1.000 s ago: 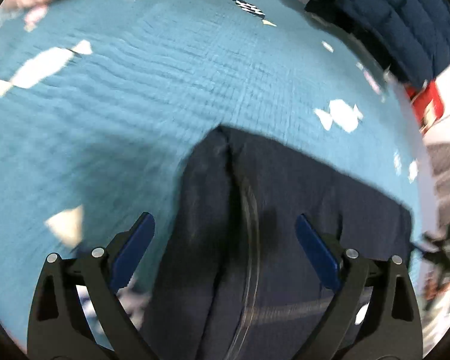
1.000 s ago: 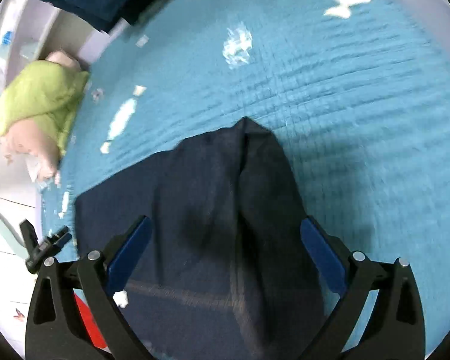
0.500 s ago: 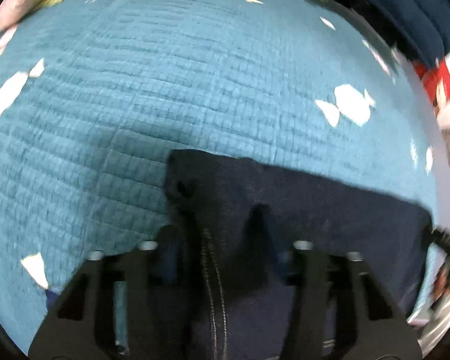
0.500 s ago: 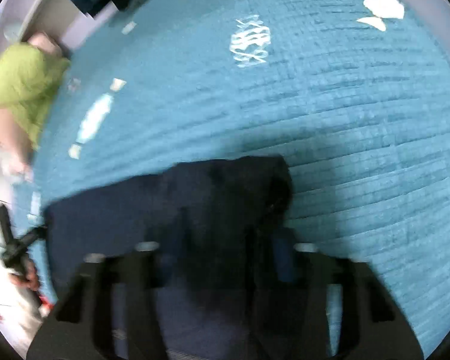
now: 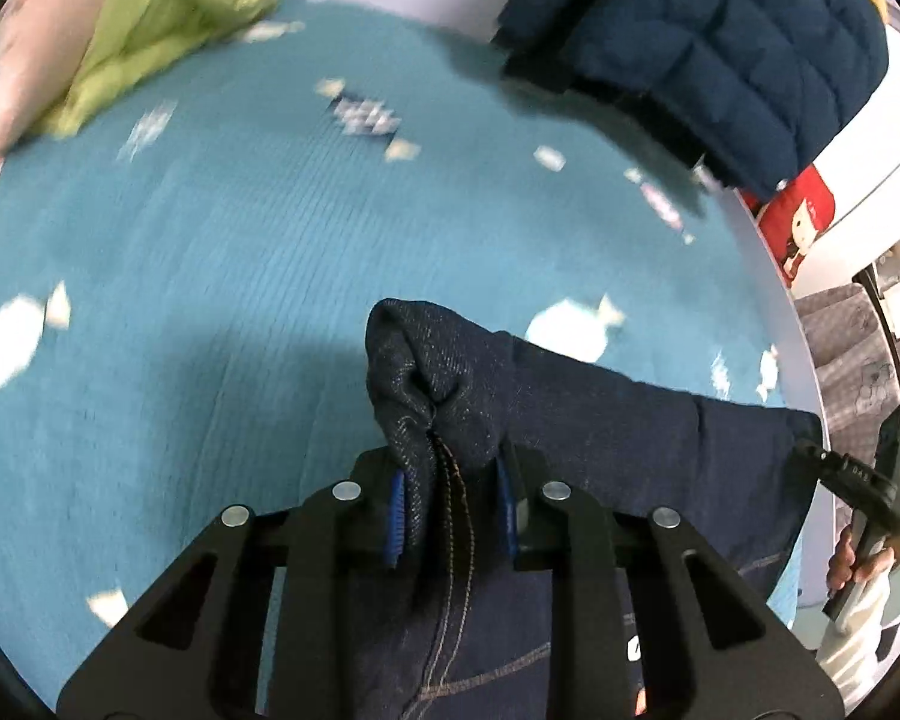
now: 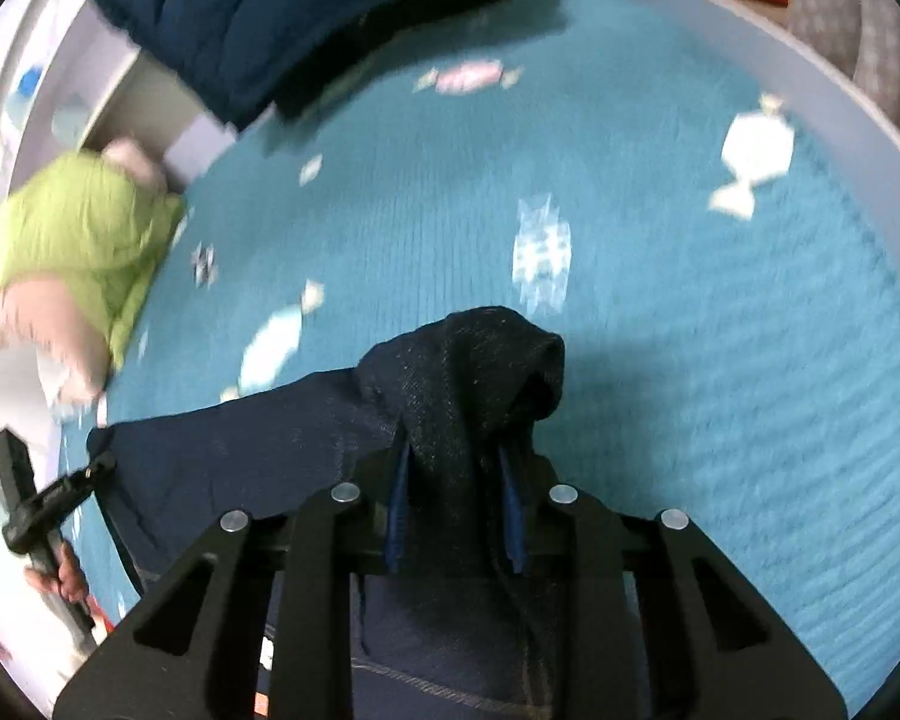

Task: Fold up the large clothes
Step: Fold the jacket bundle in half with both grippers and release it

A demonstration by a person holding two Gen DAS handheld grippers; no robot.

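A pair of dark blue jeans [image 5: 618, 426] lies on the teal quilted bed cover [image 5: 210, 252]. My left gripper [image 5: 452, 507] is shut on one bunched corner of the jeans and holds it off the cover. My right gripper [image 6: 453, 507] is shut on the other bunched corner of the jeans [image 6: 468, 372], also raised. The fabric edge stretches between the two. The right gripper shows at the right edge of the left wrist view [image 5: 858, 480]; the left one at the left edge of the right wrist view [image 6: 42, 504].
A navy puffer jacket [image 5: 708, 42] lies at the far edge of the bed. A green and pink pillow [image 6: 72, 252] sits at the far left. A red cushion [image 5: 795, 222] is beyond the bed's right edge. The cover [image 6: 720, 330] has white candy prints.
Both grippers went from open over the jeans to shut on its corners. Both have since lifted the fabric, and more of the far bed edge shows.
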